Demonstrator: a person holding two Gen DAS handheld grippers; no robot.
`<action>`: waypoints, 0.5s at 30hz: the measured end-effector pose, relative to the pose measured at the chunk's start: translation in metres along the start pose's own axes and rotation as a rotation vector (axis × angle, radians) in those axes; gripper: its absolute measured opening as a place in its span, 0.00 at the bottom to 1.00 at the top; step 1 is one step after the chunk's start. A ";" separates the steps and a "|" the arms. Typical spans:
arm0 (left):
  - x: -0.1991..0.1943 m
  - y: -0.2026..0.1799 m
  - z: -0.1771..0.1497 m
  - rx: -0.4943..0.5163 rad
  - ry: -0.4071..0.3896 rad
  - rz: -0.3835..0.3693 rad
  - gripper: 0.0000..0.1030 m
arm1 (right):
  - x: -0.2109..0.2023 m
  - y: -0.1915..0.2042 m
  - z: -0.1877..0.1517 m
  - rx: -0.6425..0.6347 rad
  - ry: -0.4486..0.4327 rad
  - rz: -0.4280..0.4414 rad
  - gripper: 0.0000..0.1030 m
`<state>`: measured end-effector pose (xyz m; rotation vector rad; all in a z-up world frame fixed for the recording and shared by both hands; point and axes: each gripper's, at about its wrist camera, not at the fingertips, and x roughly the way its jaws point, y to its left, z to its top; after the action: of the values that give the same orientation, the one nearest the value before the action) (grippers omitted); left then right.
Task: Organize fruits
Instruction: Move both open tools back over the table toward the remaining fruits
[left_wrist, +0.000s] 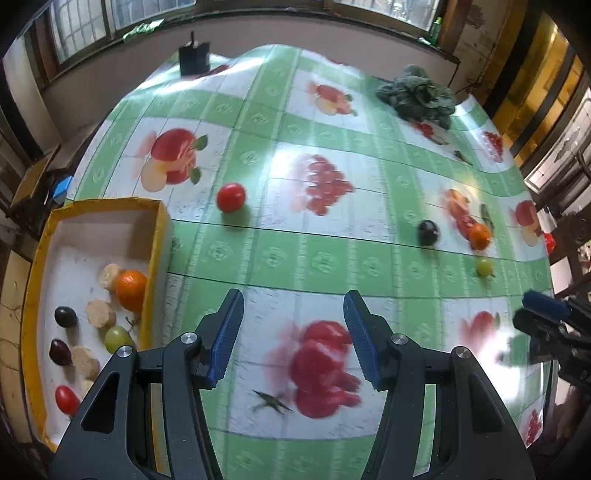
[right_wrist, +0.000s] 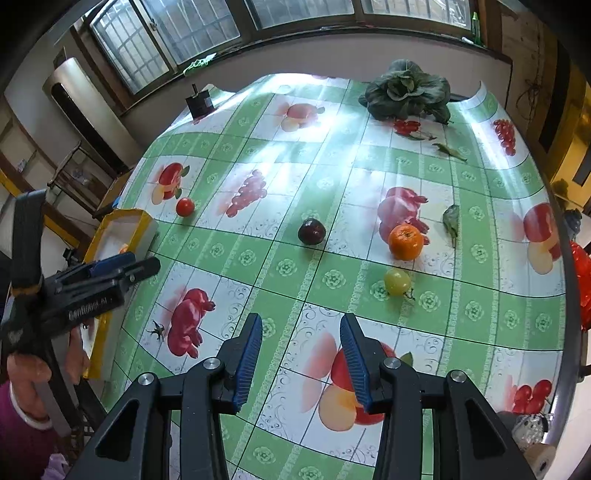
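A yellow-rimmed white box (left_wrist: 159, 236) stands at the table's left edge; it holds an orange (left_wrist: 131, 288), a green grape (left_wrist: 117, 339), two dark grapes, banana slices and a cherry tomato (left_wrist: 66, 398). Loose on the green fruit-print cloth lie a red tomato (left_wrist: 231, 197), a dark plum (right_wrist: 312, 231), an orange (right_wrist: 405, 242) and a green grape (right_wrist: 397, 281). My left gripper (left_wrist: 293, 332) is open and empty, just right of the box. My right gripper (right_wrist: 301, 354) is open and empty, short of the green grape. The box also shows in the right wrist view (right_wrist: 142, 218).
A leafy green vegetable (right_wrist: 408, 92) lies at the far right of the table. A dark small box (right_wrist: 199, 103) stands at the far edge. Loose leaves (right_wrist: 451, 219) and a stem (left_wrist: 273, 402) lie on the cloth. A red bag (right_wrist: 583, 284) hangs off the right edge.
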<state>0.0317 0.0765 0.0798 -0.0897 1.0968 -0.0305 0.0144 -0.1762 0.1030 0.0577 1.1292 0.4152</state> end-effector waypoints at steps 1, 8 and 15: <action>0.005 0.007 0.005 -0.011 0.005 0.006 0.55 | 0.003 0.000 0.000 0.000 0.006 0.002 0.41; 0.043 0.035 0.045 -0.051 0.050 -0.012 0.55 | 0.025 -0.002 0.012 0.018 0.026 0.017 0.41; 0.066 0.046 0.065 -0.065 0.054 0.005 0.55 | 0.047 0.003 0.037 -0.009 0.010 0.018 0.41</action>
<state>0.1193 0.1219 0.0465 -0.1450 1.1516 0.0070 0.0632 -0.1504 0.0792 0.0580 1.1371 0.4375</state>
